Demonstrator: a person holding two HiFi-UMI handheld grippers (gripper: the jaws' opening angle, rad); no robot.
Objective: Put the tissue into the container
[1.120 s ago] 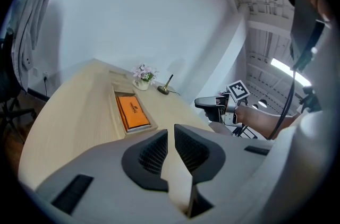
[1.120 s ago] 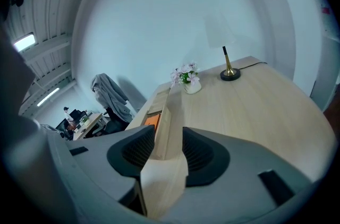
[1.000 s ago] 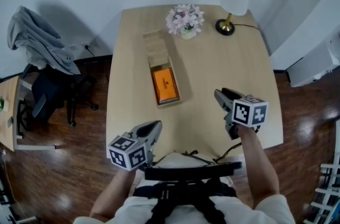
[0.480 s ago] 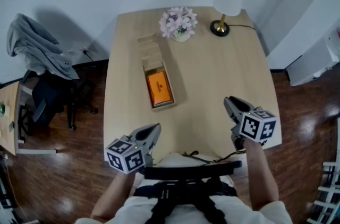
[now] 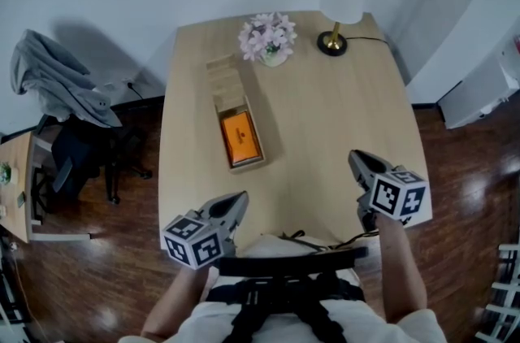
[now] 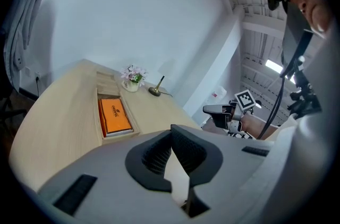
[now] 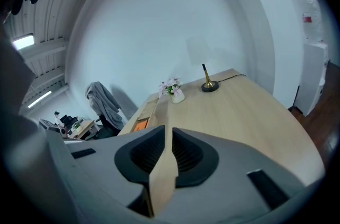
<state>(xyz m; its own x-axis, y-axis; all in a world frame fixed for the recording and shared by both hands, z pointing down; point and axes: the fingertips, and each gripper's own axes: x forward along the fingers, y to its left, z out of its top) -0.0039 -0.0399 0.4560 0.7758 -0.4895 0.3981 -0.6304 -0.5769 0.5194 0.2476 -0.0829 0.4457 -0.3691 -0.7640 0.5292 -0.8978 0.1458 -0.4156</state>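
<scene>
Left fingers (image 6: 154,156) well short of container (image 6: 117,135), flowers (image 6: 133,77), lamp (image 6: 155,92).

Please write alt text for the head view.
An orange tissue pack lies in a wooden container on a table. The left gripper and right gripper are at the near edge; the right's empty jaws have just been closing.

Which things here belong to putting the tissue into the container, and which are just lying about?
Job: orange rectangular tissue pack; light wooden box-shaped container around it.
Lying about: potted pink flowers; white-shaded lamp on a brass base; grey cloth draped over a black chair.
</scene>
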